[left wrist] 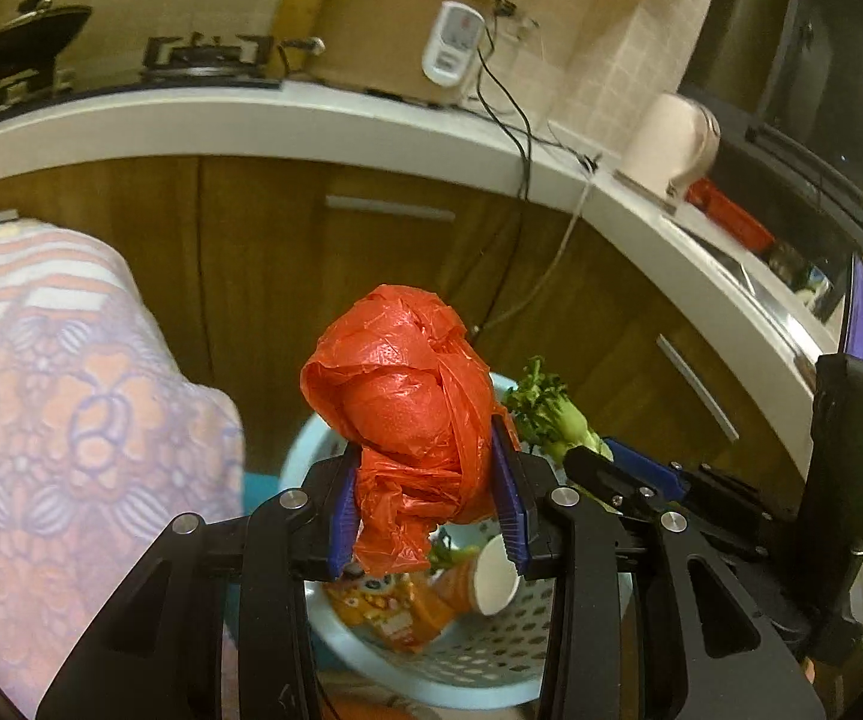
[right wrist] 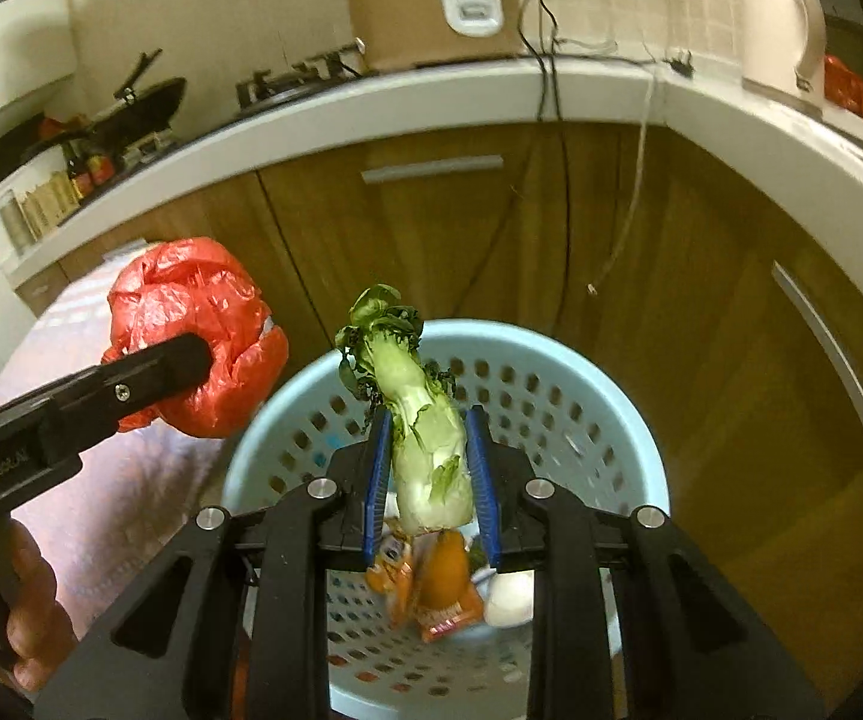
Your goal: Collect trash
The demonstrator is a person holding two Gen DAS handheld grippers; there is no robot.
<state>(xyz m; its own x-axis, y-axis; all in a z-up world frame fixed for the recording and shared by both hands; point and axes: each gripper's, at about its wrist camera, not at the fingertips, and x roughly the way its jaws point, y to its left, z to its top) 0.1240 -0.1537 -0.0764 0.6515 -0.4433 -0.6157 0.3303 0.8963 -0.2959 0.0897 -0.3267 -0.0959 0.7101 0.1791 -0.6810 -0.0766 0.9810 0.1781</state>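
Observation:
My left gripper is shut on a crumpled red plastic bag and holds it above the left rim of a light blue perforated basket. My right gripper is shut on a wilted green vegetable stalk and holds it over the basket. The basket holds an orange snack wrapper and a white paper cup. The red bag and the left gripper's finger also show at the left of the right wrist view. The stalk shows in the left wrist view too.
Wooden cabinets under a white counter stand close behind the basket. A rice cooker, a kettle and a stove sit on the counter, with cords hanging down. A patterned cloth covers something at the left.

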